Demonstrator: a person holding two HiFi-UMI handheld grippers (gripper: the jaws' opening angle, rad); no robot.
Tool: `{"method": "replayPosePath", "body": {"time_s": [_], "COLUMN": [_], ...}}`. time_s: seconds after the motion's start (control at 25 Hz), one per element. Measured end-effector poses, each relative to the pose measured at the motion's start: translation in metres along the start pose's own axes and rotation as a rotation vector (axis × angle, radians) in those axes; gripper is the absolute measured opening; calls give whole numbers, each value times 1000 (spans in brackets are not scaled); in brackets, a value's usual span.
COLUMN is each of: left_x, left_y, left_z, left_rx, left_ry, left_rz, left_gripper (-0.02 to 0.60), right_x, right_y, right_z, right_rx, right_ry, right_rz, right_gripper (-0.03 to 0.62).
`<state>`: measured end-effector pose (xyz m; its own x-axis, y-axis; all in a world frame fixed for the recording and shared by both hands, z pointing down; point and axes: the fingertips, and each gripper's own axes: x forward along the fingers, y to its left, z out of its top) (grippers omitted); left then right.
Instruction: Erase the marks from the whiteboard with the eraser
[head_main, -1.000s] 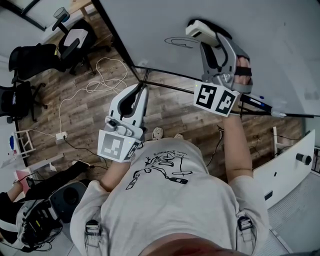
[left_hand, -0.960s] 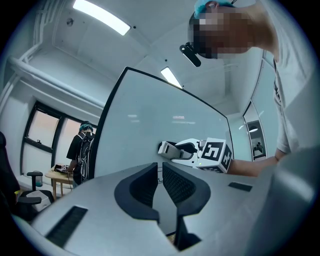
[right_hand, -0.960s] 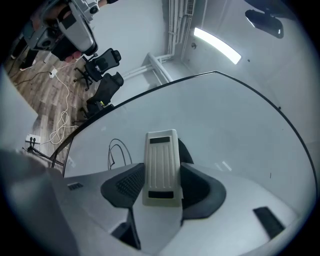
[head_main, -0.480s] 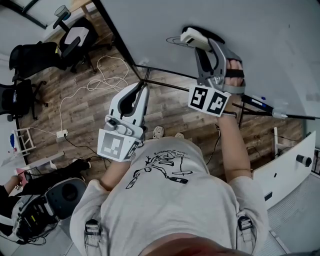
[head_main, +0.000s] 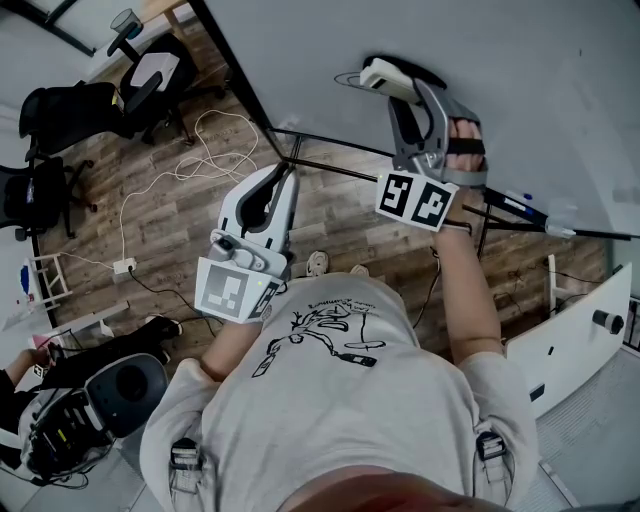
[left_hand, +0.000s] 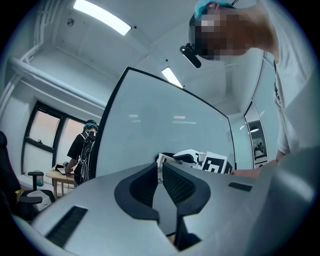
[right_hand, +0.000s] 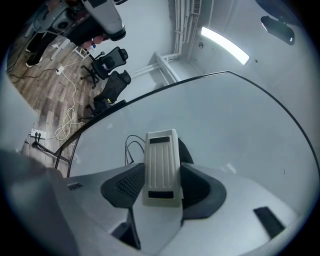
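Leftward over the whiteboard (head_main: 520, 80) slid right hand-held gripper (head_main: 402, 88) clamping the eraser (right_hand: 161, 170); left hand-held gripper (left_hand: 160, 172) narrow.

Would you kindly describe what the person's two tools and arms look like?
Both the left tool and right tool are light grey shells with dark ribbed pads inside curved jaws. Each carries a white cube with black square markers. A black strap crosses the right hand. The person wears a short-sleeved pale T-shirt with a black print.

Eraser (right_hand: 161, 167) in right claw (right_hand: 161, 176), beside whiteboard marks (right_hand: 131, 143)
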<state>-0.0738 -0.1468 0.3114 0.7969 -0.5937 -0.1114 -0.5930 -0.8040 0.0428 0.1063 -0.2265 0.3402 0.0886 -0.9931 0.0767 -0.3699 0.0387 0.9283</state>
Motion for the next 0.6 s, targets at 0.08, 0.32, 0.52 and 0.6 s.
{"method": "replayPosePath", "body": {"time_s": [0.08,0.32,0.52,0.6], "left_x": [0,-3,-7,-8], "left_y": [0,1,-1,-1], "left_z": [0,-2,-3,-2], "left_rx": [1,2,4,4], "left_ry": [2,5,3,2], "left_rz": [3,6,7,8], "left_gripper": [44,44,44,44], "right_x": [1,3,4,5], "right_y": [2,11,24,31], "right_z": [-2,-2,-4,-6], "right_rx": [2,0,-2,-4], "right_ry": [1,1,-2,-2], "right_rz": [5,14,40,49], "right_gripper": [233,233,233,233]}}
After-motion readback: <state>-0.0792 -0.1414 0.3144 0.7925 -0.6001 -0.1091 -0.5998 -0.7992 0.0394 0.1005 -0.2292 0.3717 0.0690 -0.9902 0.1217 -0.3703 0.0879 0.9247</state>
